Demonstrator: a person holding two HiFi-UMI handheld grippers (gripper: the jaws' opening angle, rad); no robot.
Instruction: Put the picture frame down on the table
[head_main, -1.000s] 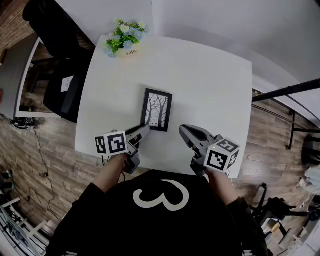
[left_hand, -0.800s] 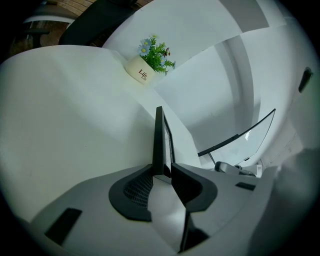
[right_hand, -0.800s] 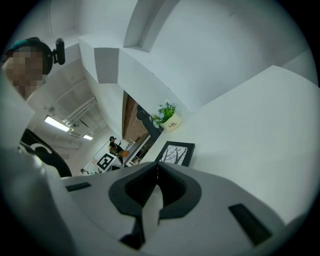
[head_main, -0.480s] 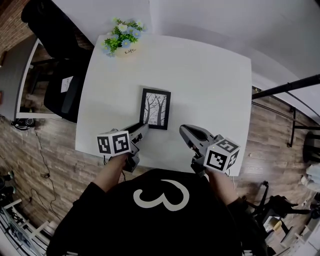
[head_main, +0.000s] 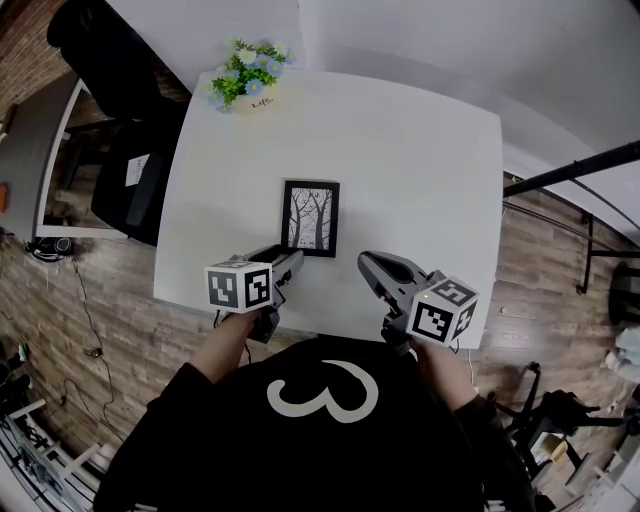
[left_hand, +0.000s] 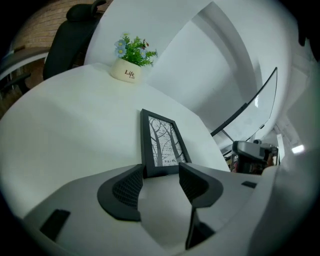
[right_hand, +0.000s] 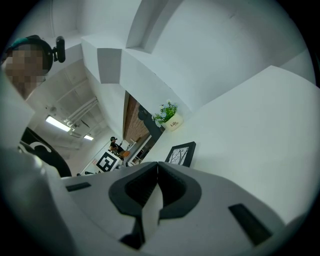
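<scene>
The black picture frame with a tree print lies flat on the white table, near its front middle. My left gripper sits just behind the frame's near edge. In the left gripper view the left gripper is open, and the near end of the frame shows in the gap just beyond the tips, with nothing held. My right gripper hovers to the right of the frame, over the table's front edge. Its jaws are shut and empty. The frame appears past them.
A small pot of flowers stands at the table's far left corner. A black chair stands off the left side. A black pole crosses at the right. The table's front edge runs under both grippers, with wood floor below.
The left gripper has shifted right and drawn back a little from the frame's near edge. The frame now lies squarer on the table. The right gripper has stayed put.
</scene>
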